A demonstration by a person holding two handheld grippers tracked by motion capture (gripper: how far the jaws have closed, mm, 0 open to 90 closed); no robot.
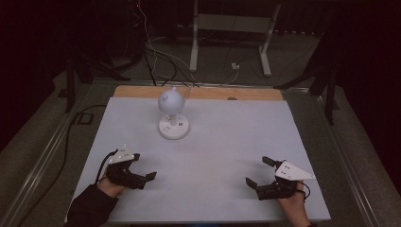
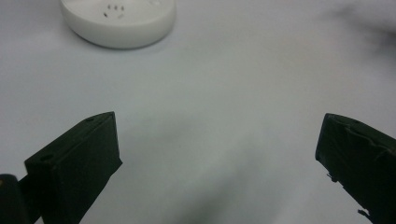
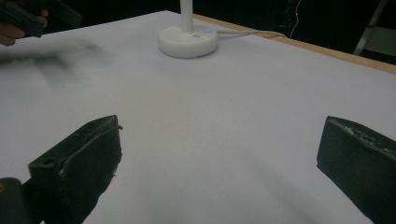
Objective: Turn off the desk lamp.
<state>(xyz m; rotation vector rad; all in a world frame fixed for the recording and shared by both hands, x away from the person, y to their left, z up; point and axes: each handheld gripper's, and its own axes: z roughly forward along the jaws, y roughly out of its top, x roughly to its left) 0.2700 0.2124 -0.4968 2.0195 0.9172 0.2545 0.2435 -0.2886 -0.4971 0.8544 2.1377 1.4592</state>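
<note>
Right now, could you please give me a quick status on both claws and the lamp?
Left claw open, empty, low over the table. Right claw the same. Lamp upright at table's far side, untouched. Nothing in the way.

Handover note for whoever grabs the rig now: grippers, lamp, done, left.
Left gripper: open, holding nothing, low over the near-left of the white table.
Right gripper: open, holding nothing, near-right of the table.
Desk lamp: white, upright on its round base at the far-left centre of the table, its cord running off the far edge. Neither gripper touches it; the left one is the nearer.
Done: nothing visible yet.
Left: probably reach the lamp and work it; the buttons on the base look like the target, though that is a guess.
</note>
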